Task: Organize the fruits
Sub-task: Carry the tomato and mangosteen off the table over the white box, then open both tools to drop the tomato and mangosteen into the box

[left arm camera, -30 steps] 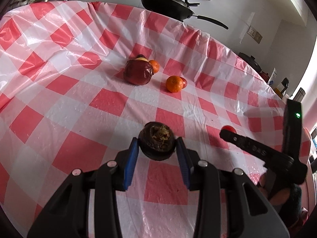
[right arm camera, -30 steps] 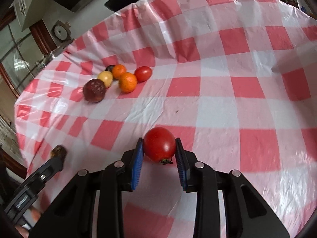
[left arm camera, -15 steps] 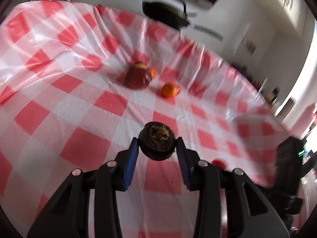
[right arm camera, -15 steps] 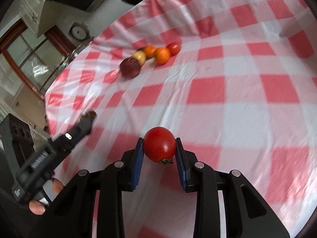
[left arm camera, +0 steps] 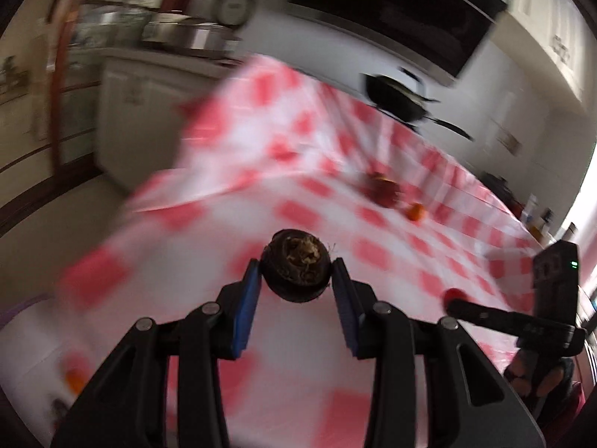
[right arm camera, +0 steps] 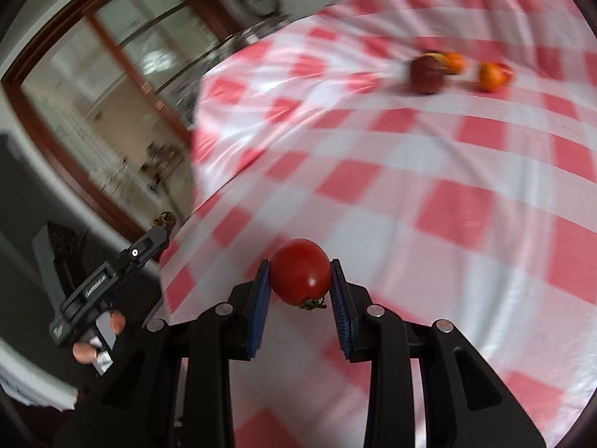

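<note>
My left gripper (left arm camera: 296,280) is shut on a dark brown round fruit (left arm camera: 296,270) and holds it above the red-and-white checked tablecloth (left arm camera: 224,231). My right gripper (right arm camera: 300,280) is shut on a red tomato (right arm camera: 300,271), also held above the cloth. A blurred group of fruit lies far off on the table: a dark red fruit (right arm camera: 426,74), an orange (right arm camera: 490,76) and others behind them. It also shows in the left wrist view, dark red fruit (left arm camera: 382,192) and orange (left arm camera: 415,212). The right gripper shows at the right of the left wrist view (left arm camera: 457,300).
A black pan (left arm camera: 399,102) sits beyond the table's far edge. The table's left edge (left arm camera: 156,190) drops to the floor, with cabinets (left arm camera: 130,89) behind. A blurred orange thing (left arm camera: 74,377) lies low at the left. The left gripper shows at the left of the right wrist view (right arm camera: 160,224).
Both grippers have swung left and pulled back, each still holding its fruit. The table's left edge and the room beyond have come into view. The fruit group looks farther away.
</note>
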